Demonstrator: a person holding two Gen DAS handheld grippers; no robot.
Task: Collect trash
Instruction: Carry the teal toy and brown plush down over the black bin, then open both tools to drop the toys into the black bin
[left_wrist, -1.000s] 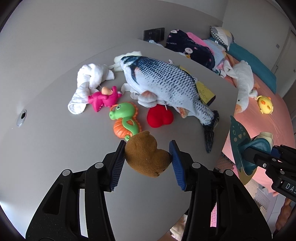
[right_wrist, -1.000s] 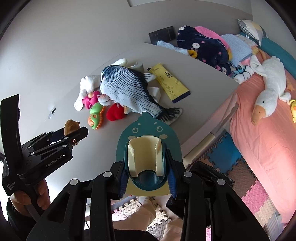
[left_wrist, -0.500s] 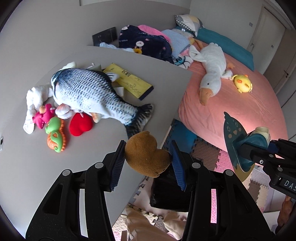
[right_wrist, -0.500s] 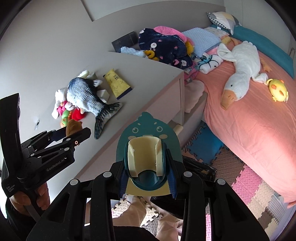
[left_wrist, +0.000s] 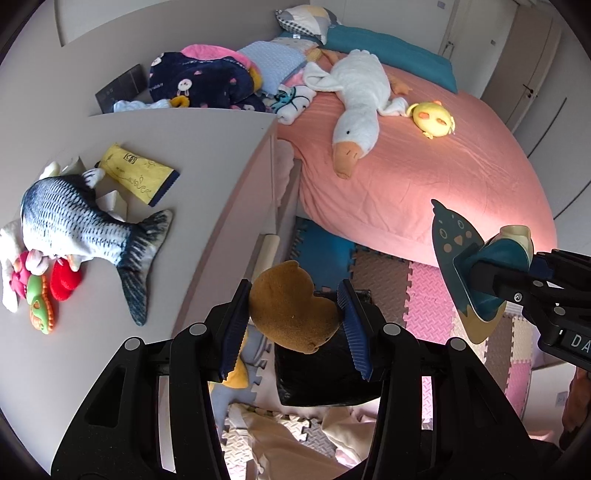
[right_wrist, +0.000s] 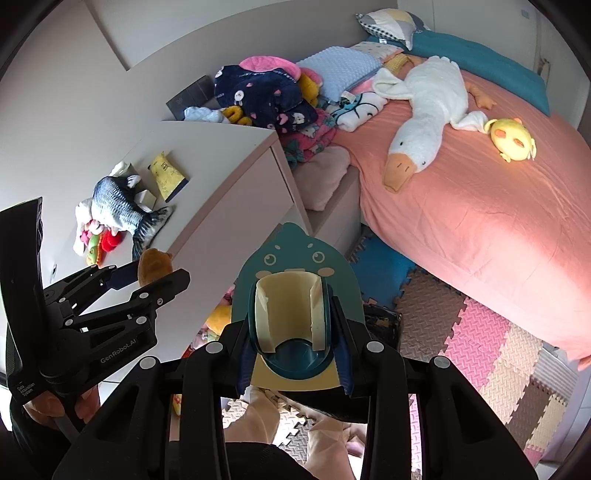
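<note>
My left gripper (left_wrist: 293, 323) is shut on a brown plush bear (left_wrist: 291, 308) and holds it in the air past the dresser's edge, over a black bag-lined bin (left_wrist: 325, 380) on the floor. The bear also shows in the right wrist view (right_wrist: 153, 264). My right gripper (right_wrist: 291, 347) is shut on a teal and cream toy with a cartoon face (right_wrist: 291, 299), held above the floor mats; it appears in the left wrist view (left_wrist: 476, 266) at the right. The black bin (right_wrist: 384, 321) is partly hidden behind this toy.
The pale dresser top (left_wrist: 207, 147) holds a plush fish (left_wrist: 70, 225), small red, green and pink toys (left_wrist: 48, 288) and a yellow packet (left_wrist: 138, 173). A pink bed (left_wrist: 424, 177) holds a white goose plush (left_wrist: 358, 107) and a yellow chick (left_wrist: 434, 118). Foam mats (right_wrist: 476, 332) cover the floor.
Both grippers have swung away from the dresser top toward the floor and bed. The bear has left the tabletop area and now hangs over the black bin.
</note>
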